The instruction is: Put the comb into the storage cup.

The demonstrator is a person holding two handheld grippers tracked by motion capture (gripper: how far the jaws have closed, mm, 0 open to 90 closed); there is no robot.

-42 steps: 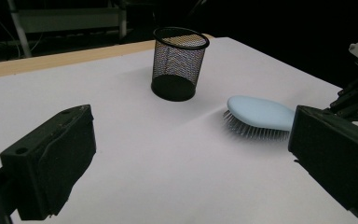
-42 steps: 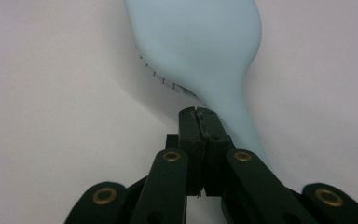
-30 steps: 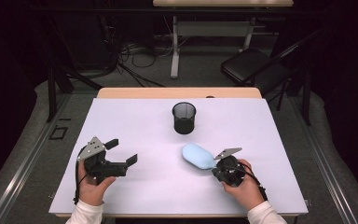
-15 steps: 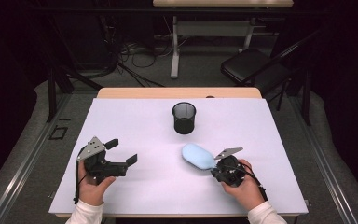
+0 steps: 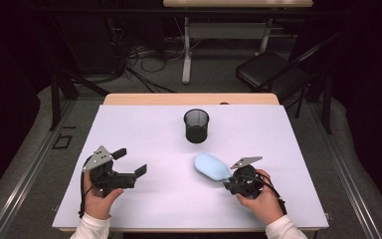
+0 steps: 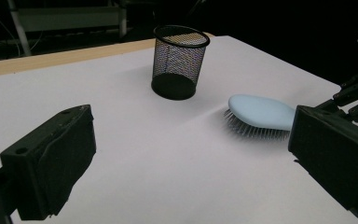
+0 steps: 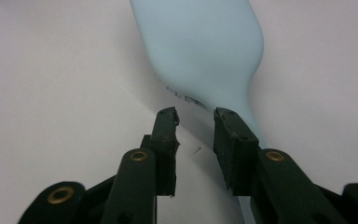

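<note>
A pale blue hairbrush point(image 5: 211, 167) lies bristles down on the white table point(image 5: 154, 134), its head pointing to the upper left. My right gripper point(image 5: 227, 183) sits at the handle end. In the right gripper view its jaws have just been opening and stand a little apart point(image 7: 196, 114); bare table shows in the gap, and the brush point(image 7: 205, 51) handle runs beneath the right-hand jaw with no pad pressing on it. My left gripper point(image 5: 132, 161) rests at the table's left, jaws wide open point(image 6: 191, 158) and empty, facing the brush point(image 6: 261, 111).
A black mesh cup point(image 5: 196, 125) stands upright at the middle back of the table, seen beyond the left jaws too point(image 6: 177, 60). A wooden strip edges the far side. A dark chair point(image 5: 273, 74) and cables lie on the floor behind.
</note>
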